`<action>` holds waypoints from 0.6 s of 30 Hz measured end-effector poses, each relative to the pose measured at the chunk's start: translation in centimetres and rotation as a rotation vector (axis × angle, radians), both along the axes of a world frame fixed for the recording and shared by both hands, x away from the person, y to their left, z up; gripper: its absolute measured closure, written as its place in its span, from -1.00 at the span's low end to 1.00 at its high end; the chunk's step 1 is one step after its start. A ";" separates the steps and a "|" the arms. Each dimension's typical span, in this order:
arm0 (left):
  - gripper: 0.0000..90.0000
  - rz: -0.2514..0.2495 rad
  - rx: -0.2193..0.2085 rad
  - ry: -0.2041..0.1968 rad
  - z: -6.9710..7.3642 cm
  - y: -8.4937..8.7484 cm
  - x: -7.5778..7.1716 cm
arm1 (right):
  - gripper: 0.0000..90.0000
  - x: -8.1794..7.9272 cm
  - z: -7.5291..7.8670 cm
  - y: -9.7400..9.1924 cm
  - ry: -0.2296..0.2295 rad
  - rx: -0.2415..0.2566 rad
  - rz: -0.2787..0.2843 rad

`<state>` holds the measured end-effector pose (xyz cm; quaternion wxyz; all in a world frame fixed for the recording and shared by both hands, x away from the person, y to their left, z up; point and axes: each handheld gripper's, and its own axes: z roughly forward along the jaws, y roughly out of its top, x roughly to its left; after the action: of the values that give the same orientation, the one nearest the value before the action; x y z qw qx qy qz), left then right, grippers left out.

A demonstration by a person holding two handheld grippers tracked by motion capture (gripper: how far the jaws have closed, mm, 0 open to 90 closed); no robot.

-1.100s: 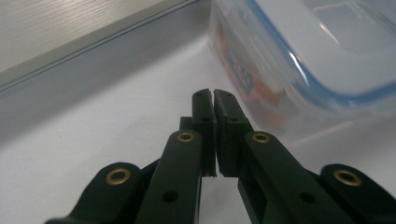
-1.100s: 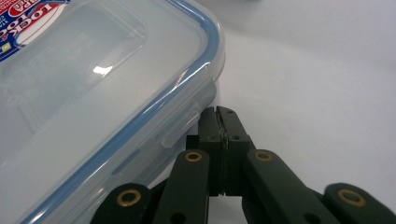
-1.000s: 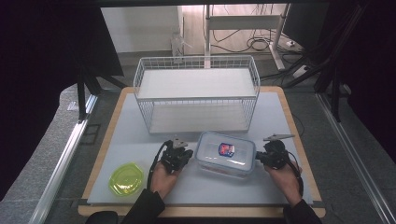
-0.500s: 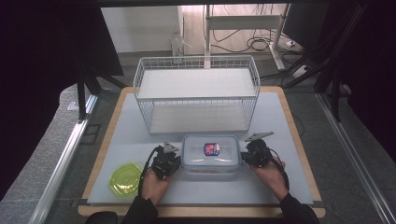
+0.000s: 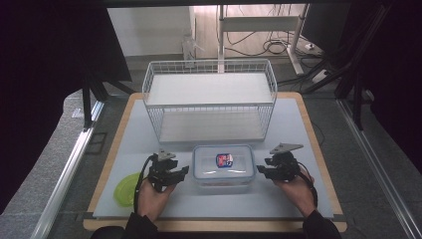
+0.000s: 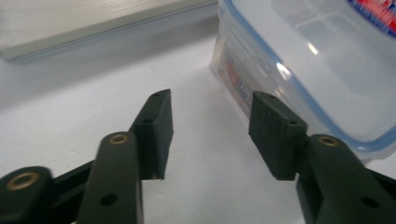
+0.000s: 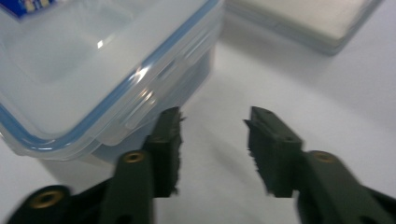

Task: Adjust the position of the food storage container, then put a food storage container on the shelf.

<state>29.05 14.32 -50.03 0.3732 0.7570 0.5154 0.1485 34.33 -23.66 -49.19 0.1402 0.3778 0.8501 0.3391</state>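
White wire rack (image 5: 209, 102) stands unmoved at the far side of the desk (image 5: 298, 129). The clear box (image 5: 223, 167) with blue-edged lid now lies square to the rack, just in front of it; a second ago it lay skewed and further right. The green bowl (image 5: 127, 188) is unmoved at the near left. Left claw (image 5: 185, 171) and right claw (image 5: 261, 172) flank the box ends. Both have just been opening: jaws about half apart, nothing between them, pads off the box. The gripper views show the box's side latches and the right claw's worn pads (image 7: 170, 135). Desk top pale, wood-edged; cables on the floor beyond.
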 end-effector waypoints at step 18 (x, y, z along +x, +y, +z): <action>-0.44 -0.090 -0.054 -0.072 1.7 0.0 -0.3 | -0.46 0.0 1.0 -1.9 -0.063 0.023 -0.008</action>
<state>28.77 14.34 -48.33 0.4180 0.7632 0.4709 0.1451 34.34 -25.53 -48.18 0.1638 0.3719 0.8398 0.3600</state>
